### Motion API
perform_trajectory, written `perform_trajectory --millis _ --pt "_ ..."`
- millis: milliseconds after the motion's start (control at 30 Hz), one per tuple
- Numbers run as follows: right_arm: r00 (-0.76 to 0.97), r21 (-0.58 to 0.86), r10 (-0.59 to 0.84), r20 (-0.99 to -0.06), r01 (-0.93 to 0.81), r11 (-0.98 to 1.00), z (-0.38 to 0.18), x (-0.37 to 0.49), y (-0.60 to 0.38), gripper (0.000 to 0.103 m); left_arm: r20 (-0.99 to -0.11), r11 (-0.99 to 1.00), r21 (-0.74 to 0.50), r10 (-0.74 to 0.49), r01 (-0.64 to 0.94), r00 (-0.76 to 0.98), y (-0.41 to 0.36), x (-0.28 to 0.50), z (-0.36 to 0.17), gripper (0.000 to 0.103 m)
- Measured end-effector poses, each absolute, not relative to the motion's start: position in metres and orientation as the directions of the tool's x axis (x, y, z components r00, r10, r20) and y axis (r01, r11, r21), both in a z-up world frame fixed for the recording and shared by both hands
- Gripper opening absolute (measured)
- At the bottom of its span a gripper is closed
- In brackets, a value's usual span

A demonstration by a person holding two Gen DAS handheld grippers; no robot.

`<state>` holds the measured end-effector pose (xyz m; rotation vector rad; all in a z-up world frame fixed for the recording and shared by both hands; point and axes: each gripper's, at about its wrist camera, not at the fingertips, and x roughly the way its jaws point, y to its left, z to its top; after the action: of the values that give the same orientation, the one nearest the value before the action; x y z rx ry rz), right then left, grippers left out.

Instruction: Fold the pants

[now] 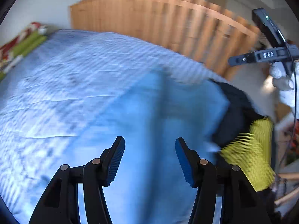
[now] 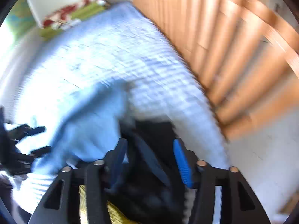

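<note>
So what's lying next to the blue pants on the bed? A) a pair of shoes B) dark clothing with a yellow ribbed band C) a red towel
B: beside the blue pants lies dark clothing with a yellow ribbed band.

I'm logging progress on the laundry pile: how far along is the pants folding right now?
Done: the blue pants lie on the striped bedspread, seemingly folded over, though blur hides the edges. In hand: nothing; the left gripper and right gripper are both open. Left: tidying the fold, and probably the dark garment beside it.
</note>
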<state>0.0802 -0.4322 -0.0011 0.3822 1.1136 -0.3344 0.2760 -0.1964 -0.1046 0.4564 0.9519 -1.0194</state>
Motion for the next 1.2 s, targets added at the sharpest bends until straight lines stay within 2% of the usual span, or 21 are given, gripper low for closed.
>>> perform_trajectory --millis 167,233,333,400,467,533,567,600,633,700,767,800,833,900,1000,1200 --pt "0.392 0.221 0.034 -0.919 0.443 0.869 -0.058 0.162 -0.444 0.062 -0.887 0.614 -0.011 -0.371 0.789 0.276 -0.155 0.356 -0.130 0.063" --pt "0.366 0.207 0.022 -0.930 0.472 0.857 -0.084 0.183 -0.448 0.062 -0.920 0.623 -0.019 -0.318 0.782 0.231 -0.137 0.381 -0.149 0.070" --pt "0.346 0.240 0.071 -0.935 0.475 0.847 -0.118 0.205 -0.455 0.062 -0.946 0.614 -0.031 -0.274 0.789 0.175 -0.124 0.396 -0.174 0.070" --pt "0.341 0.267 0.109 -0.934 0.460 0.847 -0.133 0.211 -0.455 0.062 -0.945 0.606 -0.089 -0.302 0.790 0.125 -0.119 0.399 -0.184 0.070" --pt "0.352 0.279 0.120 -0.928 0.447 0.850 -0.138 0.214 -0.453 0.064 -0.941 0.589 -0.105 -0.320 0.801 0.111 -0.119 0.396 -0.188 0.059" --pt "0.374 0.319 0.158 -0.914 0.420 0.850 -0.136 0.215 -0.450 0.062 -0.936 0.567 -0.106 -0.335 0.817 0.111 -0.124 0.386 -0.188 0.037" --pt "0.387 0.352 0.191 -0.902 0.405 0.844 -0.135 0.215 -0.447 0.059 -0.934 0.559 -0.091 -0.334 0.824 0.124 -0.125 0.378 -0.187 0.033" --pt "0.389 0.352 0.193 -0.901 0.397 0.847 -0.134 0.215 -0.444 0.056 -0.934 0.545 -0.062 -0.326 0.836 0.143 -0.127 0.370 -0.186 0.029" --pt "0.374 0.299 0.146 -0.916 0.392 0.870 -0.134 0.218 -0.437 0.048 -0.934 0.537 -0.034 -0.317 0.843 0.164 -0.131 0.364 -0.188 0.024" --pt "0.338 0.205 0.066 -0.939 0.394 0.896 -0.134 0.220 -0.427 0.038 -0.934 0.555 -0.023 -0.308 0.832 0.179 -0.131 0.359 -0.187 0.019" --pt "0.346 0.186 0.039 -0.938 0.403 0.896 -0.128 0.217 -0.424 0.032 -0.933 0.541 0.032 -0.286 0.840 0.220 -0.134 0.349 -0.184 0.012" --pt "0.357 0.178 0.024 -0.934 0.405 0.897 -0.122 0.214 -0.423 0.025 -0.928 0.518 0.076 -0.277 0.852 0.251 -0.135 0.340 -0.181 0.009" --pt "0.367 0.162 0.006 -0.930 0.398 0.903 -0.116 0.210 -0.421 0.017 -0.922 0.496 0.112 -0.271 0.861 0.276 -0.131 0.332 -0.179 0.007" --pt "0.387 0.133 -0.019 -0.922 0.362 0.923 -0.105 0.202 -0.413 0.009 -0.914 0.469 0.156 -0.265 0.869 0.307 -0.129 0.315 -0.176 0.007" --pt "0.408 0.085 -0.068 -0.910 0.345 0.935 -0.092 0.190 -0.404 0.007 -0.898 0.457 0.196 -0.272 0.868 0.346 -0.128 0.306 -0.169 0.006" --pt "0.493 0.093 -0.118 -0.862 0.381 0.920 -0.054 0.176 -0.401 0.006 -0.840 0.483 0.263 -0.311 0.835 0.445 -0.115 0.284 -0.129 0.006"
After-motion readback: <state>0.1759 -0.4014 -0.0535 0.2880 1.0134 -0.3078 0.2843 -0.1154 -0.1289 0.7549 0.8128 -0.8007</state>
